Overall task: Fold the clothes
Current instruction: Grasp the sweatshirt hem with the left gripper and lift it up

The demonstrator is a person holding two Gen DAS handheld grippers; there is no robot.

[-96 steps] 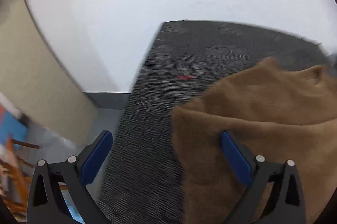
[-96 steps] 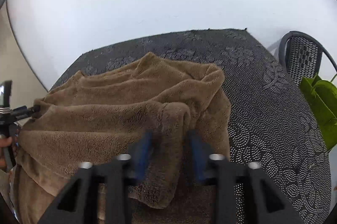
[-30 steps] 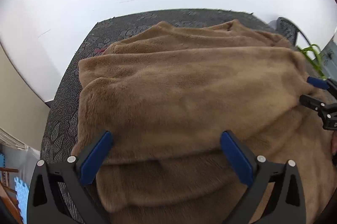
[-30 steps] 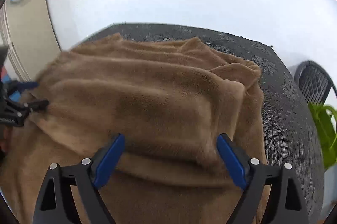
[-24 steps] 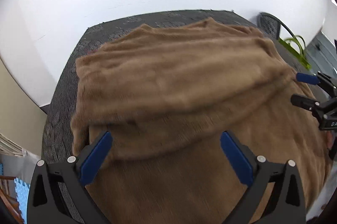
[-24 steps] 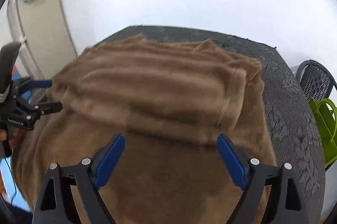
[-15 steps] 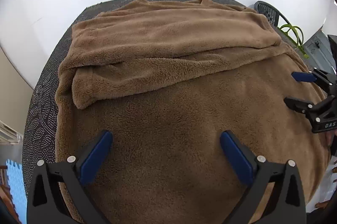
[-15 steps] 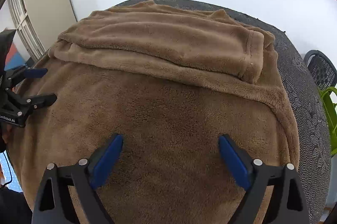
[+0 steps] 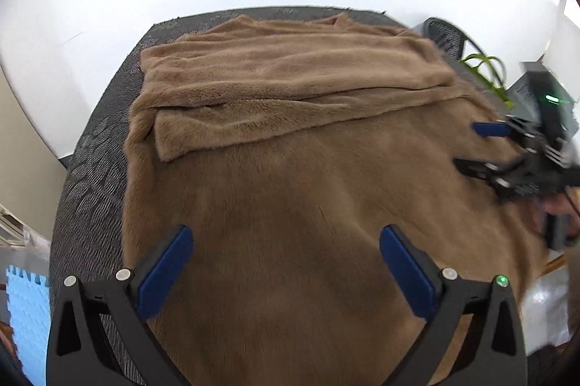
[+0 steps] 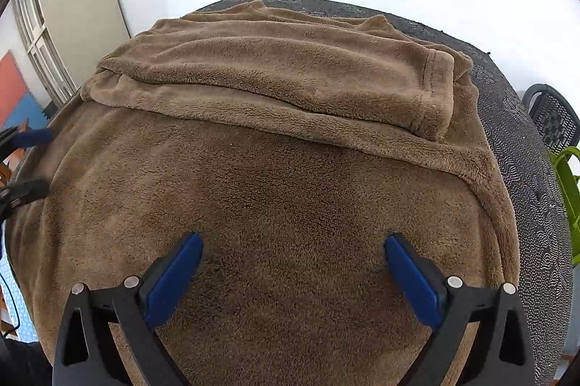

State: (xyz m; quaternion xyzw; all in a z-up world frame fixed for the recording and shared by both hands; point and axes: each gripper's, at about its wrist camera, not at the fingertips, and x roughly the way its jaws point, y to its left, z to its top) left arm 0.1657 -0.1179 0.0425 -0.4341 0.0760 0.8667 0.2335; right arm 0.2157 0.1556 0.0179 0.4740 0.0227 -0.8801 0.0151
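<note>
The brown fleece garment [image 10: 290, 190] lies spread across the counter [image 10: 525, 139], folded band toward 12 o'clock, with left gripper [image 9: 286, 262] and right gripper [image 10: 293, 273] jaws released, the right's having just been opening, empty, ready to regrasp.

blanket [image 10: 290, 190] near edge: cut off below; right gripper [image 9: 482, 146]: motion-blurred; table [image 10: 522, 146]: mostly covered

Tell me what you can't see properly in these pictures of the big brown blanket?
- Near edge of the blanket: cut off at the bottom of both wrist views, behind the gripper frames.
- Table top: mostly hidden under the blanket.
- Right gripper: blurred in the left wrist view.
- Left gripper: cut off by the right wrist view's left edge.
</note>
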